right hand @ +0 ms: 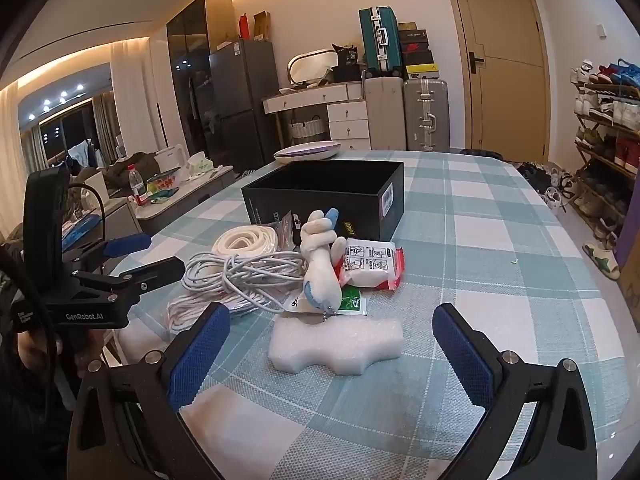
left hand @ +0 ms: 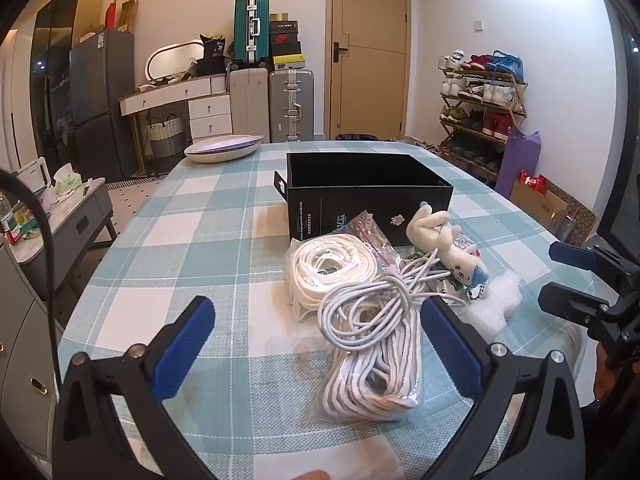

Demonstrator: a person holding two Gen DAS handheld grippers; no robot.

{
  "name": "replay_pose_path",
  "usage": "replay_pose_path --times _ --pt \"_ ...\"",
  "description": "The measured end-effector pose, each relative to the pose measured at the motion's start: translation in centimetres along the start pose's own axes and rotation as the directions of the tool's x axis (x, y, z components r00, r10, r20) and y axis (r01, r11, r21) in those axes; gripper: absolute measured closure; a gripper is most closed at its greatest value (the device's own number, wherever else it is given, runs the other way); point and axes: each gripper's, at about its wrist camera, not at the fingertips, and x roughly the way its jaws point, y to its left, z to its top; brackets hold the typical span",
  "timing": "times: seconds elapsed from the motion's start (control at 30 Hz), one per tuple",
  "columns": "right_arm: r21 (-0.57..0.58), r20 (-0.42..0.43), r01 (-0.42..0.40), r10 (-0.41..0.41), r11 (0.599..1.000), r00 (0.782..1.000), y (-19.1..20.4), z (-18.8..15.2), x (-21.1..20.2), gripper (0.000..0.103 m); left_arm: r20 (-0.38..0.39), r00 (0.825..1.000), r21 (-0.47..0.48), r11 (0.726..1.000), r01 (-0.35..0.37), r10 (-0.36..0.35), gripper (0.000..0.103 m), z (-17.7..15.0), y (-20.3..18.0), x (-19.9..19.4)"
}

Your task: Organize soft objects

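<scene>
**Both grippers wide open over soft-item pile, nothing held**

Left gripper (left hand: 316, 336): jaws spread wide, nothing betw. pads, hovering above checked tablecloth (left hand: 168, 240), angled down. Bagged white rope bundle (left hand: 372, 372) lying just ahead, mostly betw. the two blue pads, closer to the right-hand one; not touching. Coiled white cable (left hand: 372, 300) sitting on top of that bag, just beyond fingertips. Second white rope coil (left hand: 328, 268) further out, left of cable. Clear zip bag (left hand: 372, 232) leaning behind it, against black open-top box (left hand: 368, 192).

Right gripper (right hand: 332, 344): also fully open, empty, tilted down. White foam piece (right hand: 340, 344) flat on cloth betw. its fingers, roughly centred, clear of both pads. Plush toy (right hand: 320, 272) w/ blue ear lying just past foam, keychain end resting on foam's far edge. Green packet (right hand: 354, 304) under toy; red-and-white packet (right hand: 370, 264) just right of toy. Cable and rope coils off to the left from this view, box behind everything.

Grippers side by side, each visible in the other's view. Stacked plates (left hand: 224, 146) at far table edge, well apart from pile.
</scene>
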Motion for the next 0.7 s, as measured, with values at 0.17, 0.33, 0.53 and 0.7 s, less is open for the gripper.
replay_pose_path --times 0.17,0.33,0.53,0.7 --pt "-0.002 -0.003 -0.002 0.002 1.0 1.0 0.02 0.09 -0.03 0.0 0.004 1.0 -0.002 1.0 0.002 -0.002 0.0 -0.01 -0.02 -0.01" --pt "-0.007 -0.004 0.001 -0.001 1.0 1.0 0.2 -0.47 0.42 0.0 0.005 1.0 -0.001 1.0 0.004 -0.004 0.0 -0.01 -0.02 -0.02" --pt "-0.01 -0.009 0.0 0.0 1.0 1.0 0.16 -0.37 0.29 0.0 0.006 1.0 -0.002 1.0 0.003 -0.003 0.0 0.0 -0.05 -0.05" --pt "-0.011 -0.011 0.002 -0.002 1.0 1.0 0.27 -0.44 0.24 0.0 0.007 1.0 -0.002 1.0 0.003 -0.003 0.0 -0.01 -0.06 -0.06"
